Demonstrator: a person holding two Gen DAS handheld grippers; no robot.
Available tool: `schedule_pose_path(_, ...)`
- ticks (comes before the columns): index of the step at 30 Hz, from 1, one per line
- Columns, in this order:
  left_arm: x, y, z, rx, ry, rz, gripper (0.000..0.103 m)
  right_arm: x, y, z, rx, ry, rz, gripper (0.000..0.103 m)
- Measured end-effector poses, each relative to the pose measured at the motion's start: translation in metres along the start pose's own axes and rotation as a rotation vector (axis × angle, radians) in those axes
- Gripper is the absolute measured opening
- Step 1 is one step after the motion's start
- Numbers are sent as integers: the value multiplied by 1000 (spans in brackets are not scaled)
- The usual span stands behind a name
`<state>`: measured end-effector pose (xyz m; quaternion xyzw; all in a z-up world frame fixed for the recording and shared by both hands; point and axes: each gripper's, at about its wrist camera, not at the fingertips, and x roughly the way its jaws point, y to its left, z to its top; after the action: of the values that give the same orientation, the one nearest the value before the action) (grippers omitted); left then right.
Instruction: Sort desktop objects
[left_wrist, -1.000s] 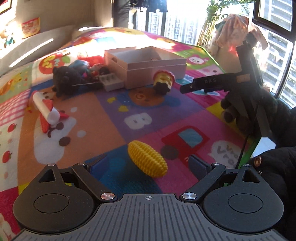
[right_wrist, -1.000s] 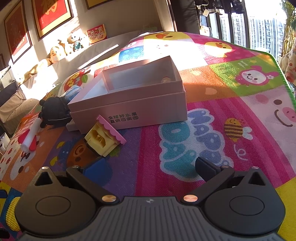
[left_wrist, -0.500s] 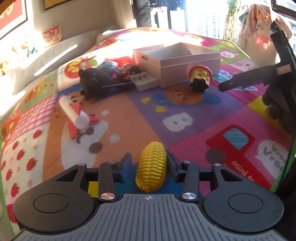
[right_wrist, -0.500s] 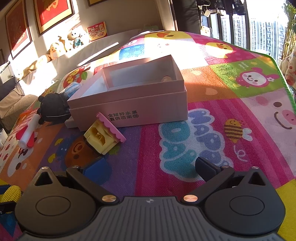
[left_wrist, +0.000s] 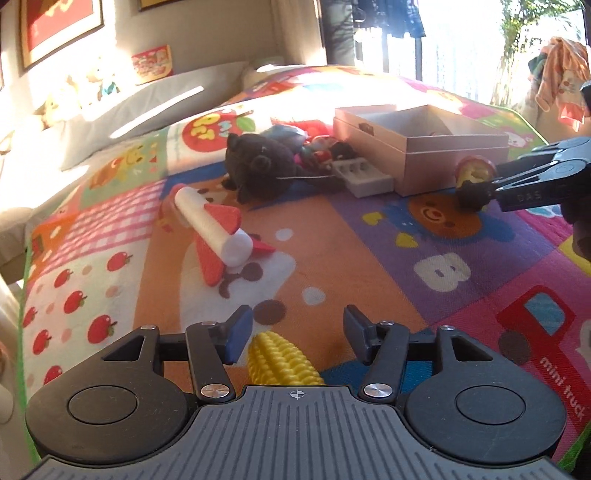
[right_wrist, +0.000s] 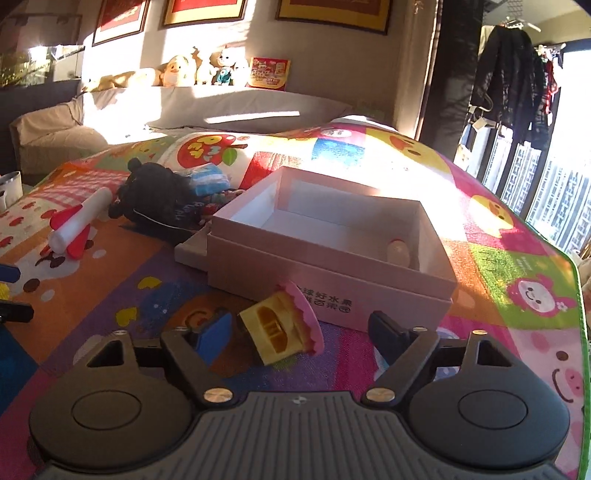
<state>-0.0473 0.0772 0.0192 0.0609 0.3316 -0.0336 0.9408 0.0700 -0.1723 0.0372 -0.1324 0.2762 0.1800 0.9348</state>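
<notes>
A yellow toy corn cob (left_wrist: 282, 360) lies on the play mat between the fingers of my left gripper (left_wrist: 295, 338). Its jaws are opening and the pads stand off the cob, which sits nearer the left finger. A yellow toy house with a pink roof (right_wrist: 280, 328) lies on its side in front of the pink box (right_wrist: 258, 269). My right gripper (right_wrist: 299, 334) straddles the house with jaws closing, and a gap remains at the right pad. In the left wrist view the right gripper (left_wrist: 493, 181) sits at the house (left_wrist: 474, 173) beside the box (left_wrist: 443, 166).
A black plush toy (left_wrist: 258, 166), a white and red rocket (left_wrist: 218, 229) and a white tray (left_wrist: 364, 177) lie left of the box. One small pale object (right_wrist: 399, 253) rests inside it. The mat's green edge (right_wrist: 580, 295) runs along the right.
My left gripper closed around the corn, then widened again. The right gripper rolled and moved over to the toy house, and its wide jaws have narrowed around it.
</notes>
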Motion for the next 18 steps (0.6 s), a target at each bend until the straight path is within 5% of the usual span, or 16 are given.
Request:
schedule_pose_path(1, -5, 0, -2, -6, -2, -6, 71, 5, 0, 2, 5, 32, 14, 49)
schedule_pose_path(2, -11, 1, -5, -8, -6, -9, 74, 8, 0, 4, 15, 53, 15, 46)
schedule_pose_path(6, -33, 7, -18, -49, 3, -40, 81, -8, 0, 0, -28, 16, -55, 43)
schedule_pose_path(12, -44, 4, -33, -100, 32, -89, 86, -21, 3, -24, -220, 6, -278, 42)
schedule_pose_path(18, -36, -12, -24, -106, 13, -184, 89, -33, 17, -30, -258, -19, -230, 43)
